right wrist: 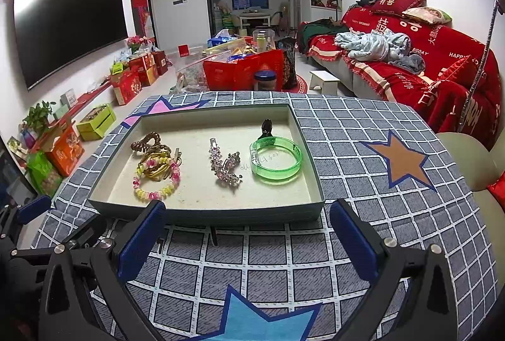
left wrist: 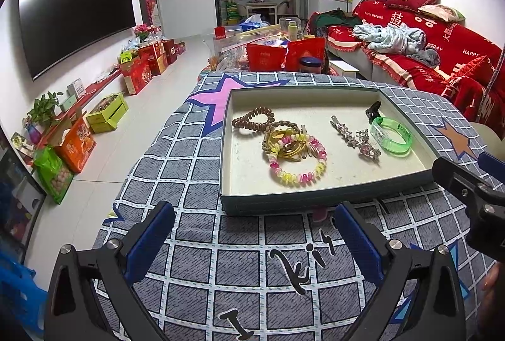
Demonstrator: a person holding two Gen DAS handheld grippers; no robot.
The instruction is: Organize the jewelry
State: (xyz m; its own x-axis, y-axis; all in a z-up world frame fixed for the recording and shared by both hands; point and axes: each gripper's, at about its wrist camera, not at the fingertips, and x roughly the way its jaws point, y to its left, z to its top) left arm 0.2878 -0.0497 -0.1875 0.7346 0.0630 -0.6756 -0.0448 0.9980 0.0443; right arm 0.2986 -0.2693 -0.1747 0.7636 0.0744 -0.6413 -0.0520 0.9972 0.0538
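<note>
A shallow grey tray [left wrist: 318, 202] [right wrist: 205, 211] sits on the checked tablecloth. In it lie a brown coil hair tie [left wrist: 252, 118] [right wrist: 145, 141], a pink-and-yellow coil bracelet [left wrist: 298, 161] [right wrist: 157, 178] over gold elastic bands [left wrist: 284, 144], rhinestone hair clips [left wrist: 356, 137] [right wrist: 225, 166], a green bangle [left wrist: 391, 136] [right wrist: 276, 159] and a small black clip [left wrist: 373, 110] [right wrist: 266, 126]. A thin black hairpin [right wrist: 214, 235] lies on the cloth before the tray. My left gripper [left wrist: 252, 233] is open and empty just short of the tray. My right gripper [right wrist: 247, 233] is open and empty too.
The table is covered by a grey checked cloth with stars [right wrist: 401, 161]. A red sofa [left wrist: 442, 57] stands at the right, a TV [left wrist: 72, 16] on the left wall, gift boxes [left wrist: 139, 73] along the floor, and red bags [right wrist: 243, 69] behind the table.
</note>
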